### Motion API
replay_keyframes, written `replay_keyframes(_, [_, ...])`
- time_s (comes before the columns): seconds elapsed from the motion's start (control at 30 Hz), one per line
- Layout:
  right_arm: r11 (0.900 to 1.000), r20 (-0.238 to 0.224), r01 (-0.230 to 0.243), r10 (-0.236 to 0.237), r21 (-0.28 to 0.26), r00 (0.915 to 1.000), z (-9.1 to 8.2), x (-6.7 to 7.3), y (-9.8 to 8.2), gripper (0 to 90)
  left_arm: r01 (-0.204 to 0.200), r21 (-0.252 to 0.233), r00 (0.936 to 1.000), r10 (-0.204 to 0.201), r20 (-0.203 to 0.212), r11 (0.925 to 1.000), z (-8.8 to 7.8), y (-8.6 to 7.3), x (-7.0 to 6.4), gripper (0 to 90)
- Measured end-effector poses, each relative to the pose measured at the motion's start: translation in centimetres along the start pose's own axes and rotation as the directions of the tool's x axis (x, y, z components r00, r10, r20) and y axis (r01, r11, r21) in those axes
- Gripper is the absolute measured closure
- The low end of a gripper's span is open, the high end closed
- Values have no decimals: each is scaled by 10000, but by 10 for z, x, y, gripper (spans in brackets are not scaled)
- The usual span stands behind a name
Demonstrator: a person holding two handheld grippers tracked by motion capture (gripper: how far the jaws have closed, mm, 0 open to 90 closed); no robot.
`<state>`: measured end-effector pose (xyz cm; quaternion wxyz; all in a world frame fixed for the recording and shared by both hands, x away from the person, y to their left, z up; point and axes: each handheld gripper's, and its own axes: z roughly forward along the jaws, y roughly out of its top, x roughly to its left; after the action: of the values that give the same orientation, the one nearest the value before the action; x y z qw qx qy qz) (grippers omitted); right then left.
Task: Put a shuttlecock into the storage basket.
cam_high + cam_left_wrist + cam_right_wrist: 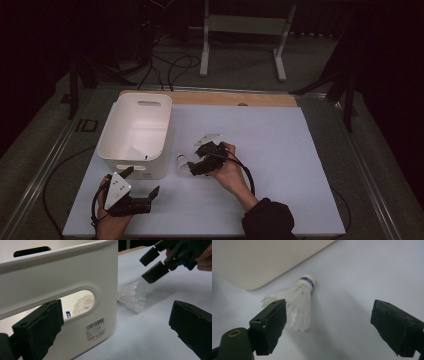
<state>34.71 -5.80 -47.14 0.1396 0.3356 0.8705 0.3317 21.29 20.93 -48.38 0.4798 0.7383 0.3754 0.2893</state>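
Reaching for a shuttlecock beside the bin

Nearest, left gripper (145,192) parked wide open by the bin (117,159), likely to steady it; farther on, right gripper (192,162) spread wide and empty, angled down over the shuttlecock (295,303) lying on the table (280,165) just beside the bin, seemingly lining up a grasp

A lab or test studio is indicated: black curtains, loose cables (170,67) and a metal stand (243,30) seen beyond the counter (280,165).
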Motion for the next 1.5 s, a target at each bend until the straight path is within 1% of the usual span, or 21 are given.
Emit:
replay_keyframes(0.17, [9998,-56,158,-157,111,9999,3,3,-1,136,-5,-4,10000,5,-11,10000,0,0,0,0])
replay_keyframes(0.23, [9991,2,350,-350,243,9994,6,6,-2,145,-10,-3,10000,10,-9,10000,0,0,0,0])
replay_keyframes(0.37, [9985,63,436,-439,322,9990,9,7,-2,161,-13,-4,10000,13,-9,10000,0,0,0,0])
replay_keyframes(0.47, [9975,16,534,-535,465,9986,14,11,0,233,-10,3,10000,10,-6,10000,0,0,0,0])
replay_keyframes(0.57, [9965,-18,664,-664,511,9978,17,14,1,247,-20,-2,10000,20,-9,10000,0,0,0,0])
replay_keyframes(0.6, [9965,-18,664,-664,511,9978,17,14,1,266,-12,1,10000,12,-18,10000,0,0,0,0])
replay_keyframes(0.63, [9956,-20,811,-811,469,9967,20,15,3,317,-12,0,10000,12,-14,10000,0,0,0,0])
replay_keyframes(0.67, [9955,-14,832,-832,445,9965,21,16,4,336,-22,0,10000,22,-10,10000,0,0,0,0])
replay_keyframes(0.7, [9946,32,957,-960,412,9954,22,17,6,397,-15,-1,10000,15,-4,10000,0,0,0,0])
replay_keyframes(0.73, [9944,55,977,-980,410,9952,22,19,7,413,-18,13,10000,18,-8,10000,0,0,0,0])
replay_keyframes(0.8, [9923,132,1183,-1189,376,9928,23,20,9,464,-9,-1,10000,9,-11,10000,0,0,0,0])
replay_keyframes(0.83, [9921,90,1209,-1213,332,9926,23,21,10,486,-15,-4,10000,15,-7,10000,0,0,0,0])
replay_keyframes(0.87, [9921,90,1209,-1213,332,9926,23,21,10,486,-14,4,10000,14,-9,10000,0,0,0,0])
replay_keyframes(0.9, [9916,71,1251,-1254,339,9921,25,22,11,537,-16,4,10000,16,-8,10000,0,0,0,0])
replay_keyframes(0.93, [9916,71,1251,-1254,339,9921,25,22,11,537,-16,4,10000,16,-8,10000,0,0,0,0])
replay_keyframes(0.97, [9911,18,1285,-1286,339,9917,27,23,12,593,-16,2,10000,16,-6,10000,0,0,0,0])
replay_keyframes(1.0, [9905,3,1317,-1318,406,9913,28,23,13,620,-16,5,10000,16,-8,10000,0,0,0,0])
replay_keyframes(1.03, [9905,3,1317,-1318,406,9913,28,23,13,620,-11,8,10000,11,-8,10000,0,0,0,0])
replay_keyframes(1.1, [9901,-56,1338,-1337,416,9910,30,23,13,672,-13,3,10000,13,-9,10000,0,0,0,0])
replay_keyframes(1.3, [9906,81,1320,-1323,349,9912,32,24,15,795,-12,3,10000,12,-14,10000,0,0,0,0])
replay_keyframes(1.5, [9903,12,1352,-1354,331,9908,32,25,17,868,-13,5,10000,13,-6,10000,0,0,0,0])
